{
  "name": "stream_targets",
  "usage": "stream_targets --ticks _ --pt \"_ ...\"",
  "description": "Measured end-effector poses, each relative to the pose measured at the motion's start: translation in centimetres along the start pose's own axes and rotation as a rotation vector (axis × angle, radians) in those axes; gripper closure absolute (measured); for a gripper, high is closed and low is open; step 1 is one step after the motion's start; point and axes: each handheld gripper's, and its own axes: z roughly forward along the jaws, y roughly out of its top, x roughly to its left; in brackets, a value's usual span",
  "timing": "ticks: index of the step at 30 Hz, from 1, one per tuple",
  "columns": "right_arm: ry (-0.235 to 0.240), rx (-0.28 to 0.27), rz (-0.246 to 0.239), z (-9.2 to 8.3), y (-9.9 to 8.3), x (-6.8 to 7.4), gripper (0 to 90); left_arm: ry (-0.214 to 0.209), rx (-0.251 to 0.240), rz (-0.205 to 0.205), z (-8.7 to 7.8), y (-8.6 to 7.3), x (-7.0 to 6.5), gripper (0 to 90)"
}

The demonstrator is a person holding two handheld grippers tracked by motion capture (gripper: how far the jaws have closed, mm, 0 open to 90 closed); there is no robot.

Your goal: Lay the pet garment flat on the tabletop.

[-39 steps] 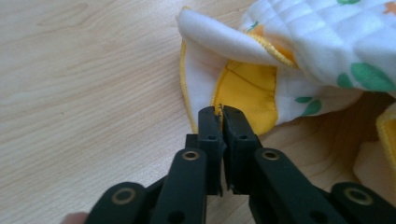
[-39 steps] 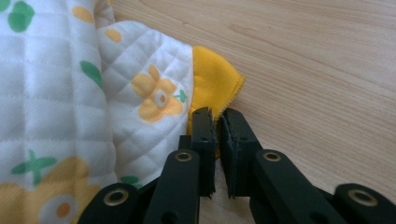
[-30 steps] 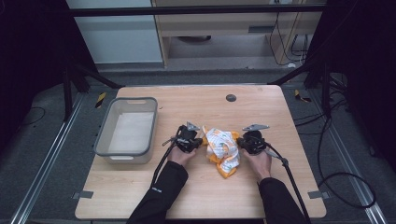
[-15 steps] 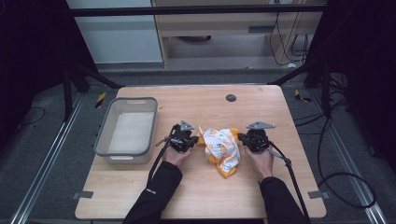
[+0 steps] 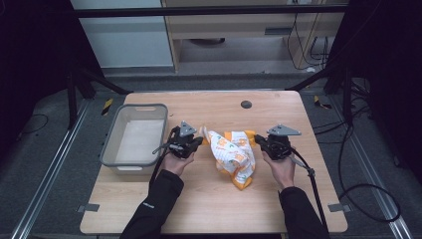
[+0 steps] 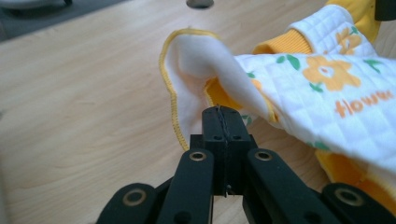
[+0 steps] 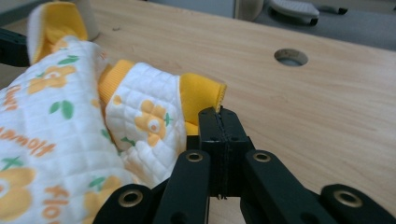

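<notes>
A crumpled floral garment [image 5: 231, 154] lies mid-table [image 5: 209, 209], its long axis running roughly near-to-far. The left gripper [image 5: 195, 143] and right gripper [image 5: 260, 141] flank it, jaws pressed together, apparently pinching nothing.

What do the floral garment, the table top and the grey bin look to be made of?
Garment: soft quilted cotton-like fabric, matte, with stitched squares, printed flowers and yellow ribbed trim. Table top: pale wood or wood-look laminate, smooth, with visible grain. Grey bin: probably moulded plastic, with a uniform matte wall and rounded rim.
</notes>
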Motion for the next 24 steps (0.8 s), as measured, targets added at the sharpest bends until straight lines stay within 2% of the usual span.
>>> stream_targets --ticks 7,11,13,16,24 --pt "0.000 -0.086 0.038 -1.5 1.3 -0.3 90.0 0.015 -0.061 0.001 -2.4 1.3 0.3 90.0" --pt "0.000 -0.123 0.026 -2.0 2.4 0.2 90.0 0.020 -0.091 0.008 -2.9 2.2 -0.1 90.0" --pt "0.002 -0.147 0.035 -2.0 2.8 0.5 90.0 0.032 -0.094 0.003 -2.7 2.5 -0.2 90.0" --pt "-0.031 -0.162 0.031 -1.7 3.3 0.8 90.0 0.053 -0.101 -0.022 -2.1 2.8 0.0 90.0" --pt "-0.118 -0.179 0.080 -0.3 3.0 -0.1 90.0 0.117 -0.097 -0.068 -0.3 3.1 1.5 90.0"
